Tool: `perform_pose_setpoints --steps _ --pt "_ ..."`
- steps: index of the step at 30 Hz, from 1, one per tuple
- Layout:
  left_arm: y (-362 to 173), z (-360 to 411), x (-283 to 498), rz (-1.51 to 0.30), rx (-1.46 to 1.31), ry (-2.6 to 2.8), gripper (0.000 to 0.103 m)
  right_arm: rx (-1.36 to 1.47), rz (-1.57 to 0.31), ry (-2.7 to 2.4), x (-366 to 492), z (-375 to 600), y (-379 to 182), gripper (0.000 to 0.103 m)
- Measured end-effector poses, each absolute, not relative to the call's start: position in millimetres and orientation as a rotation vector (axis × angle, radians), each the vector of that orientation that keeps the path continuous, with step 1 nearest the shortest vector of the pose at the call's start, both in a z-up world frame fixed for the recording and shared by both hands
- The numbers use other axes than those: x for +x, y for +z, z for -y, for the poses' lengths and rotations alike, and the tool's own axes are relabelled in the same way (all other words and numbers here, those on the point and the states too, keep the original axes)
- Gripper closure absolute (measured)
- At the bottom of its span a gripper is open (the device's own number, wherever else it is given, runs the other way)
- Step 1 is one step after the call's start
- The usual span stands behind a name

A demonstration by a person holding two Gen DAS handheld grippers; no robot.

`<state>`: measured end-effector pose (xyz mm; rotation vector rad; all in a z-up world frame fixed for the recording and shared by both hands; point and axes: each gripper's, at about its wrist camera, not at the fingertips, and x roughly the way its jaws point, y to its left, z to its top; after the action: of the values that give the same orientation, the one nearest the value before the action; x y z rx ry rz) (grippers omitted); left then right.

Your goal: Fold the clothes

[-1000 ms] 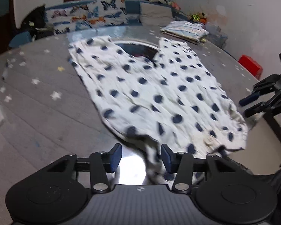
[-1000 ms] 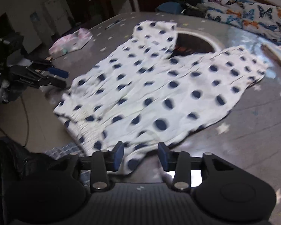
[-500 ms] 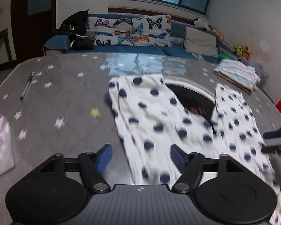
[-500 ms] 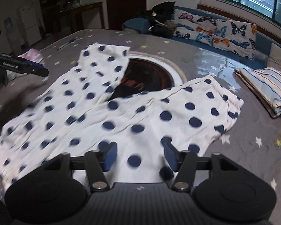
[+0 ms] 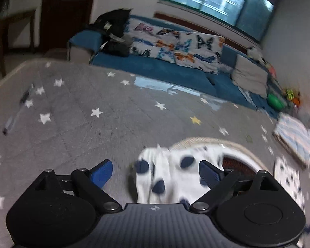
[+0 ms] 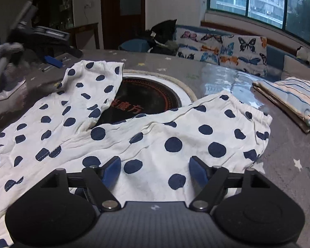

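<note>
- The polka-dot trousers [image 6: 175, 132] lie spread flat on the table [image 6: 283, 165]. Both legs run away from you and splay apart, so the round dark hob [image 6: 146, 101] set into the table shows between them.
- That spread suits a fold: with the cloth flat and the legs parted, each far cuff is free to be picked up on its own.
- Your right gripper [image 6: 155, 170] hangs low over the right leg. Its fingers are opening and hold nothing; the cloth between them lies slack and unpinched.
- Your left gripper [image 5: 155, 173] points down at the far end of the left leg, where the cuff [image 5: 167, 165] sits at the edge of the hob ring. Its fingers are opening too, nearly at their widest, and have hold of nothing; the picture is blurred, but the cuff lies between the blue pads without either one pressing on it.
- Judging by this, you are lining up a cuff for a grasp, probably to bring one leg over the other. That is a guess.
- A striped folded cloth [image 6: 289, 99] rests at the right side of the table, well apart from the trousers, out of the way of the fold.
- A pen [image 5: 16, 111] lies far off to the left on the starred table cover.
- Behind the table stands a blue sofa [image 6: 274, 55] with butterfly cushions [image 6: 223, 47].
</note>
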<state>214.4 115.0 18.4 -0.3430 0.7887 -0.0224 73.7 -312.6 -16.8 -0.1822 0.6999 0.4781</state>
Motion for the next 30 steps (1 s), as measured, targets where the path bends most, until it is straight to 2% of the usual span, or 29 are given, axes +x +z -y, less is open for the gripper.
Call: perform_pose_setpoints --steps 8,14,20,24,30 --pt "-1 -132 235 -0.800 -0.508 -0.098 0.011 -0.178 -0.662 0.488 70 313 -21 0.021" --pt "14 -125 216 -0.674 -0.572 -0.291 0.013 -0.175 -0.661 0.488 70 313 -21 0.019" --pt "31 -85 185 -0.636 -0.396 -0.530 0.012 -0.172 -0.662 0.489 71 312 -21 0.017" --pt "24 -52 166 -0.676 -0.217 -0.600 0.012 -0.171 -0.663 0.489 70 312 -21 0.017" --pt "-7 -33 152 -0.805 -0.163 -0.636 0.012 -0.168 -0.664 0.491 70 312 -20 0.016"
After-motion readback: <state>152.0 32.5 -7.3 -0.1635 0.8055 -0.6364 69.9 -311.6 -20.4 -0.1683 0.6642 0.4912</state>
